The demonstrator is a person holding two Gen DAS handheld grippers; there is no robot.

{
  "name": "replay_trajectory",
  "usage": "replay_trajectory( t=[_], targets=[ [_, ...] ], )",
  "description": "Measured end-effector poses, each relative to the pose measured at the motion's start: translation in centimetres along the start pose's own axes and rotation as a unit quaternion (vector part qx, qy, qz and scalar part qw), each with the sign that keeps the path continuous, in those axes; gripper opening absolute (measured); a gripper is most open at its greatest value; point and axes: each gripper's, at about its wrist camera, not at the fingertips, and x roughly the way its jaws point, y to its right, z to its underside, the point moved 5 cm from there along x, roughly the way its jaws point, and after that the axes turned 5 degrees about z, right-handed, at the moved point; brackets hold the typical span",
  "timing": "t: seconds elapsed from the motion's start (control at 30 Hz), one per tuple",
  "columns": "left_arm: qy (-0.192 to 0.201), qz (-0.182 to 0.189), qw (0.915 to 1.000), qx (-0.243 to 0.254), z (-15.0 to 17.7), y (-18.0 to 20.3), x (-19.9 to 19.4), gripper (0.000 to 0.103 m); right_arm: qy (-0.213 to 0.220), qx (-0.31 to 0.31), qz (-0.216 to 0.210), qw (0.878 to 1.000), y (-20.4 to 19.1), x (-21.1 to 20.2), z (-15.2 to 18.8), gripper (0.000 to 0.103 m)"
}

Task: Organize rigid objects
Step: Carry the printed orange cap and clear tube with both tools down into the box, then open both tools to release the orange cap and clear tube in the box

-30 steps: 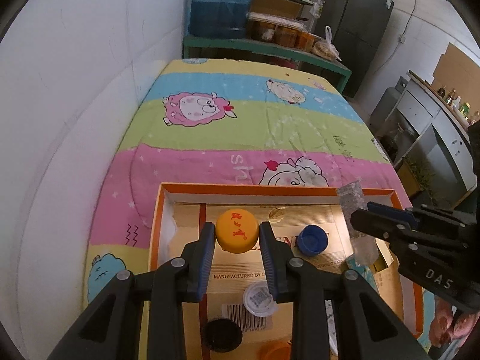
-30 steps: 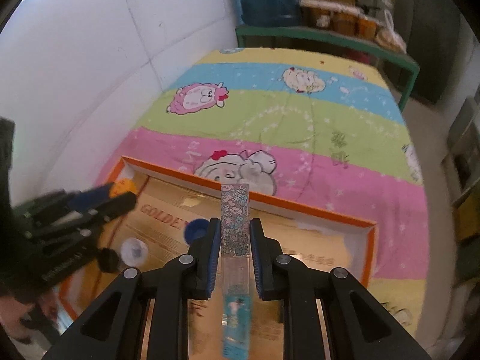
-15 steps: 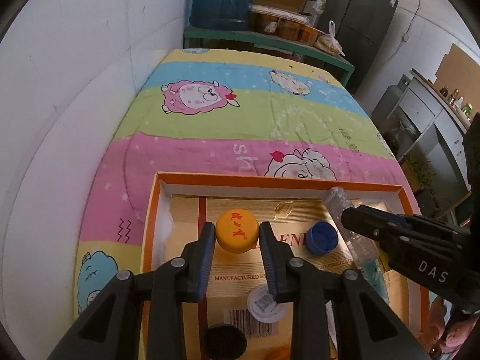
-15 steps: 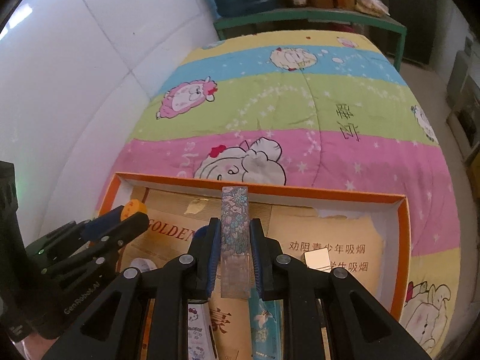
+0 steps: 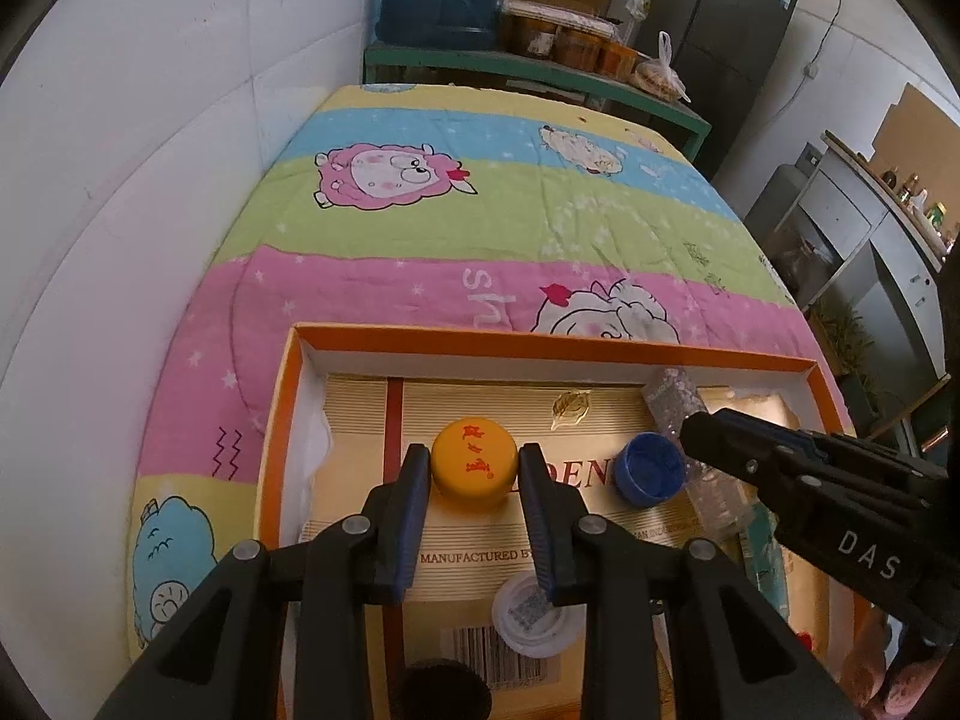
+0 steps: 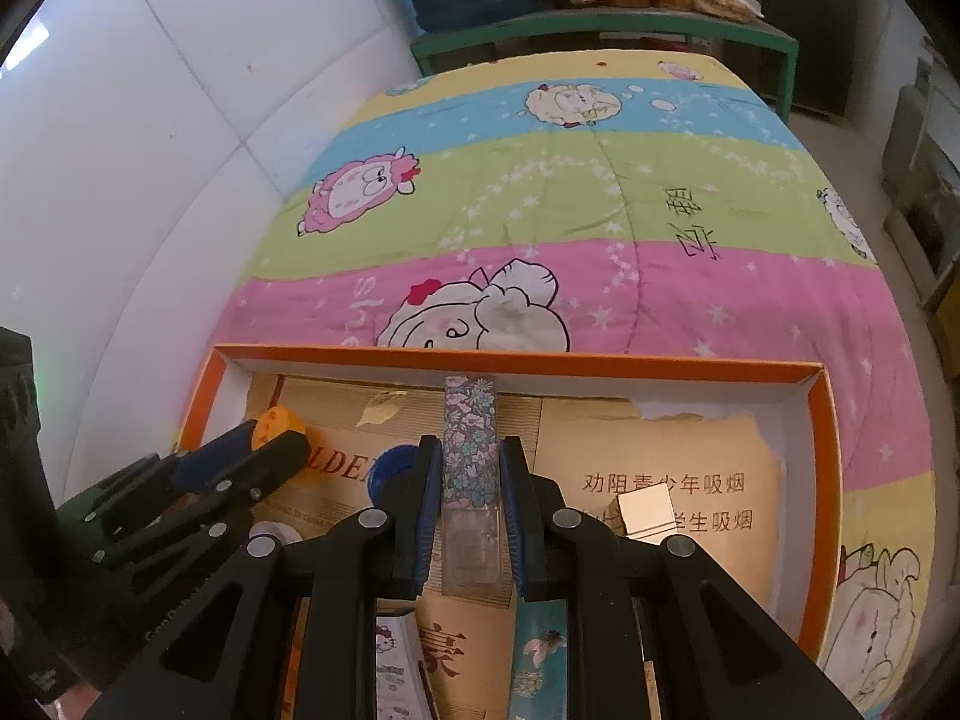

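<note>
An orange-rimmed cardboard tray (image 5: 540,341) (image 6: 516,357) lies on a striped cartoon quilt. My left gripper (image 5: 474,471) is shut on an orange bottle cap (image 5: 474,468), held just above the tray's left half; the cap (image 6: 277,422) also peeks out beside the left gripper (image 6: 273,441) in the right wrist view. My right gripper (image 6: 471,468) is shut on a flat floral-patterned bar with a clear end (image 6: 471,450), and from the left wrist view the bar (image 5: 678,396) sticks out past the black fingers (image 5: 720,432).
In the tray lie a blue cap (image 5: 651,468), a white cap (image 5: 534,615), a black cap (image 5: 444,690), a small shiny gold block (image 6: 648,513) and flat printed bars (image 6: 534,660). A white wall (image 5: 150,150) runs along the left; a green shelf (image 5: 540,69) stands beyond the bed.
The right gripper has rolled and shifted with the floral bar, so the tray now sits level in its view. The left gripper holds the orange cap in much the same place.
</note>
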Motion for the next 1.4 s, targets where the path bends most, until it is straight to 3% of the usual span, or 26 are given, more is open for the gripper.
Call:
replay_trajectory(
  t=[0.47,0.63,0.7,0.9,0.97,1.1,1.23,1.4],
  targets=[
    [0.003,0.008,1.0,0.0,0.0,0.0,0.3,0.032,0.006,-0.006,-0.003,1.0,0.0,-0.3,0.3,0.022],
    [0.006,0.01,0.9999,0.006,0.0,0.3,0.1,0.044,0.013,-0.005,-0.004,1.0,-0.1,-0.8,0.1,0.026],
    [0.011,0.011,0.9999,0.007,-0.1,0.3,-0.1,0.056,0.016,-0.006,-0.003,1.0,-0.1,-1.1,0.1,0.027],
    [0.02,0.014,0.9997,0.006,0.0,0.4,-0.9,0.061,0.025,-0.002,0.004,1.0,0.3,-1.9,0.3,0.03],
    [0.024,0.014,0.9996,0.01,0.2,0.6,-1.4,0.063,0.028,0.005,0.006,1.0,0.6,-2.2,0.4,0.033],
    [0.036,0.018,0.9991,0.016,0.6,1.0,-2.6,0.063,0.04,0.012,0.014,0.999,1.2,-3.3,0.9,0.054],
    [0.055,0.011,0.998,0.027,1.2,1.4,-4.2,0.063,0.058,0.007,0.039,0.998,1.5,-4.7,1.7,0.057],
    [0.095,-0.01,0.9944,0.046,2.2,2.0,-7.0,0.063,0.118,0.01,0.103,0.988,2.1,-7.9,2.9,0.063]
  ],
)
